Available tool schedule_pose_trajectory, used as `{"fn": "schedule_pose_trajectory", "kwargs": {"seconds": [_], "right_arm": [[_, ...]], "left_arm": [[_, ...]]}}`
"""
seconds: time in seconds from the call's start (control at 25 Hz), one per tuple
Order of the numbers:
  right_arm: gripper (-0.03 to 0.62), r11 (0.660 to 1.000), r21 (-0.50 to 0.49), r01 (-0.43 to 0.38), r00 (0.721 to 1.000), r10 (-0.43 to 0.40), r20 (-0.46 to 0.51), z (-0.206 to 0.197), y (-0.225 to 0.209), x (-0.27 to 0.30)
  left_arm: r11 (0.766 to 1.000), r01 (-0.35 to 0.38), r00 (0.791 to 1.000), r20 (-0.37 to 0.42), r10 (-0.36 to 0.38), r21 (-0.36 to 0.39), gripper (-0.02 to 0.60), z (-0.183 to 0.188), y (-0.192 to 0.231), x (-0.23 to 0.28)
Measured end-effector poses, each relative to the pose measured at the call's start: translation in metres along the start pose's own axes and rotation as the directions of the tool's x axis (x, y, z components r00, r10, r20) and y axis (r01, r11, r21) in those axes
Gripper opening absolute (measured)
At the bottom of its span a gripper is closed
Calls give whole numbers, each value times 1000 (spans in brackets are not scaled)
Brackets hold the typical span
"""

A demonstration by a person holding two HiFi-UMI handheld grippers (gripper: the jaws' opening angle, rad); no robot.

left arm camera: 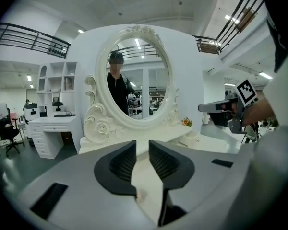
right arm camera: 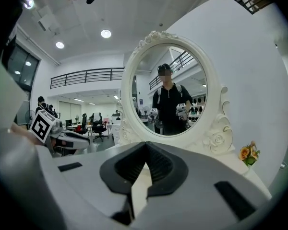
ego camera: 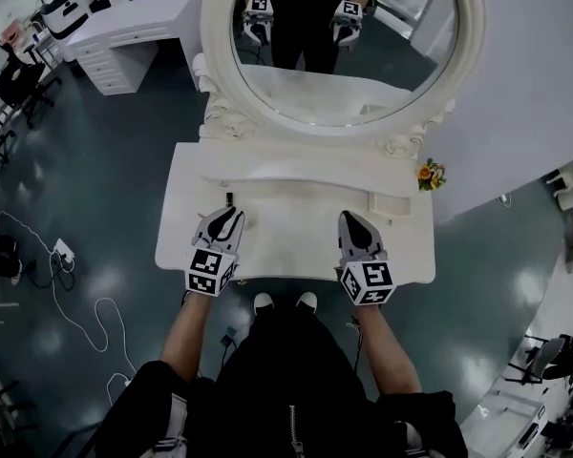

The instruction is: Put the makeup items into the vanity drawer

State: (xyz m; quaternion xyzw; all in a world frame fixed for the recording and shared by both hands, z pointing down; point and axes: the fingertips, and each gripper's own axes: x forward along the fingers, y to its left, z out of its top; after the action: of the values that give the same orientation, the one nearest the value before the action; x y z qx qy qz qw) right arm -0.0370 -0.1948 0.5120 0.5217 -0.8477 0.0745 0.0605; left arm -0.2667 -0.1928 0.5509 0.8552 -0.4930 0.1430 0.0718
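My left gripper (ego camera: 227,216) hangs low over the lower left of the vanity top (ego camera: 296,256). Its ribbed black pads (left arm camera: 122,163) stand a narrow slit apart with nothing between them, which I judge is a lead-in to a pick. Just past its tips lies a slim dark item (ego camera: 229,198), probably one of the makeup pieces, though it is too small to name. At centre rises the oval mirror (ego camera: 334,46), its glossy cream frame (left arm camera: 102,126) carved with roses and scrolls. The top is smooth, pale and curved at the front edge. My right gripper (ego camera: 351,219) sits level at lower right, tips closed together and empty, parked clear. Right of it sit a low white box (ego camera: 393,203) and orange flowers (ego camera: 428,174). I can't make out the drawer.
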Motion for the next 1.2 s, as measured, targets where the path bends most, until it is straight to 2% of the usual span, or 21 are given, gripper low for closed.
{"fn": "schedule_pose_trajectory", "kwargs": {"seconds": [0.08,0.24,0.52,0.68,0.84,0.92,1.12,1.2], "right_arm": [[6,1000,5,1,1000,-1,-12,-5,-2,-1],[6,1000,9,5,1000,-5,-23,-11,-7,-3],[6,999,15,39,998,-38,-44,-21,-26,-12],[6,998,23,62,997,-61,-57,-27,-37,-17],[6,996,27,82,995,-80,-62,-28,-46,-22],[6,995,27,92,994,-90,-63,-29,-51,-25],[6,992,30,119,991,-117,-64,-30,-62,-33],[6,991,28,128,990,-126,-65,-30,-68,-36]], "left_arm": [[1000,22,999,-44,-22,10,168,-12,-1,5],[995,79,986,-152,-70,53,233,-40,-2,19],[984,143,938,-332,-101,107,233,-95,7,53],[975,173,880,-466,-89,141,232,-138,15,72],[974,190,822,-563,-88,126,225,-170,17,83],[973,195,799,-595,-82,127,218,-182,16,88],[965,219,763,-641,-78,144,209,-200,15,92],[966,212,754,-653,-64,150,166,-206,16,94]]}}
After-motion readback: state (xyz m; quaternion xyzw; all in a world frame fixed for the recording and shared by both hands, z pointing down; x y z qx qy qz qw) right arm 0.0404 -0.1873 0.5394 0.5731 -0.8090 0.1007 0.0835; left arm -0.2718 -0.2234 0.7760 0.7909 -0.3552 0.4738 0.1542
